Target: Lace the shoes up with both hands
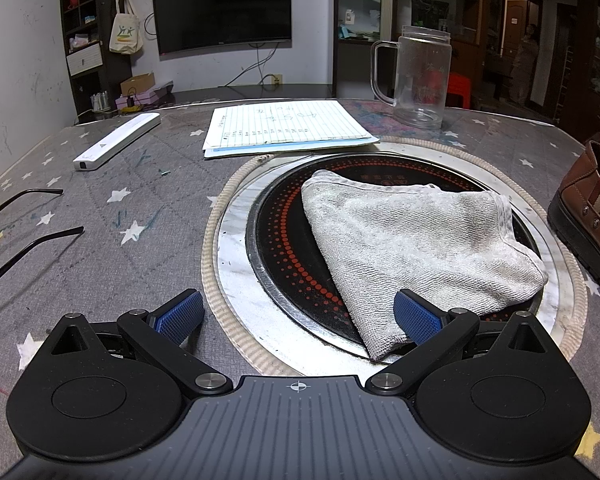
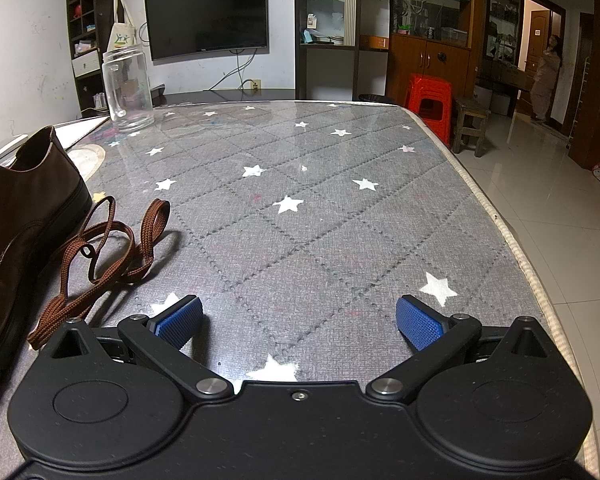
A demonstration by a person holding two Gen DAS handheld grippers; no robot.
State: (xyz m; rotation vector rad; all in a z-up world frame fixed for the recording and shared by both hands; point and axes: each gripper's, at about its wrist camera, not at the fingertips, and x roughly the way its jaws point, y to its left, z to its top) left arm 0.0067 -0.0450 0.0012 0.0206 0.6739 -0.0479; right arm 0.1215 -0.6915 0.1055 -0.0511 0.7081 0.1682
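A brown leather shoe (image 2: pixel 16 216) stands at the left edge of the right wrist view, and its heel end shows at the right edge of the left wrist view as the shoe (image 1: pixel 588 208). A brown flat shoelace (image 2: pixel 108 248) lies in loose loops on the table beside the shoe. My right gripper (image 2: pixel 299 322) is open over bare table, to the right of the lace, with nothing between its blue pads. My left gripper (image 1: pixel 298 316) is open too, hovering low over a folded grey cloth (image 1: pixel 412 236) that lies on a round black cooktop (image 1: pixel 284 240).
A grey star-patterned table cover (image 2: pixel 320 208) spans the table. A clear mug (image 1: pixel 420 76), a lined notepad (image 1: pixel 284 124), a white bar-shaped device (image 1: pixel 116 142) and black glasses arms (image 1: pixel 24 216) lie at the back and left. The table's right edge (image 2: pixel 512 240) drops to tiled floor. A person stands in a far doorway.
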